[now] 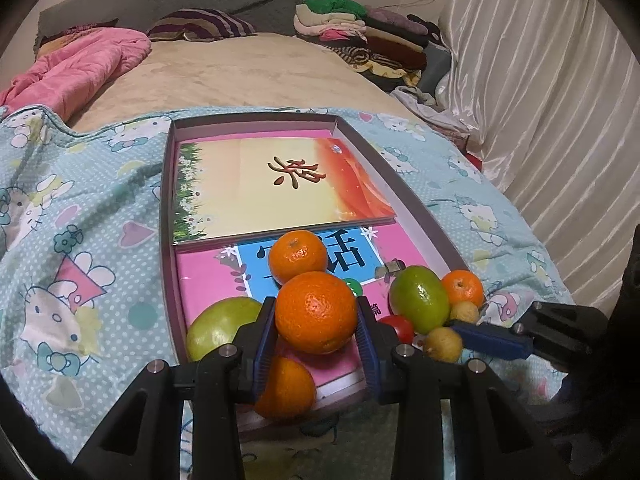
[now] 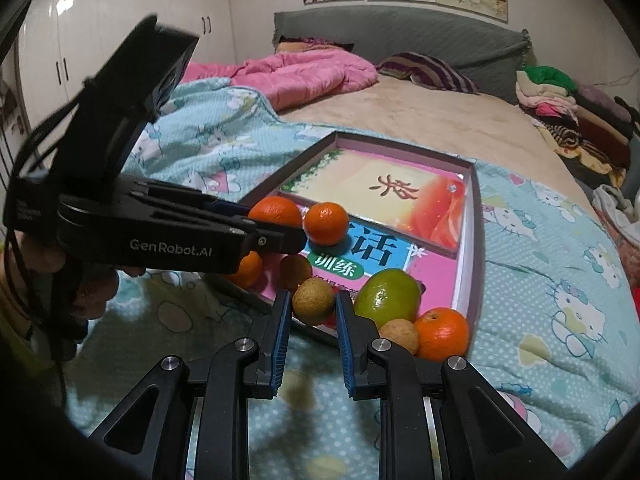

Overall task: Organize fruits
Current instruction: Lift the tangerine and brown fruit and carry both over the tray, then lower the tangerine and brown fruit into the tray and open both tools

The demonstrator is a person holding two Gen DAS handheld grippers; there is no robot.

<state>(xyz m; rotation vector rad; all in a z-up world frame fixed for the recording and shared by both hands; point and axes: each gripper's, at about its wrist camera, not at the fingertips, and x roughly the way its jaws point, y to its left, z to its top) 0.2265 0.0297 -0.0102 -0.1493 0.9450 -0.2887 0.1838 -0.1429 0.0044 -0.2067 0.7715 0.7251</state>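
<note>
My left gripper (image 1: 316, 312) is shut on a large orange (image 1: 315, 312) and holds it above the near end of a shallow box (image 1: 166, 216) that holds two books. In the box lie another orange (image 1: 297, 255), a third orange (image 1: 286, 388) under my fingers, a green fruit (image 1: 222, 330), a second green fruit (image 1: 419, 298), a small orange (image 1: 463, 287), a cherry tomato (image 1: 400, 327) and two small tan fruits (image 1: 443, 343). My right gripper (image 2: 312, 306) is shut on a small tan fruit (image 2: 313, 300) at the box's near edge. The left gripper (image 2: 276, 236) shows with its orange (image 2: 275, 210).
The box lies on a blue Hello Kitty blanket (image 1: 80, 240) on a bed. A pink quilt (image 1: 76, 68) and a striped pillow (image 1: 200, 24) lie at the head. Folded clothes (image 1: 360, 32) are stacked at the far right, beside a white curtain (image 1: 540, 100).
</note>
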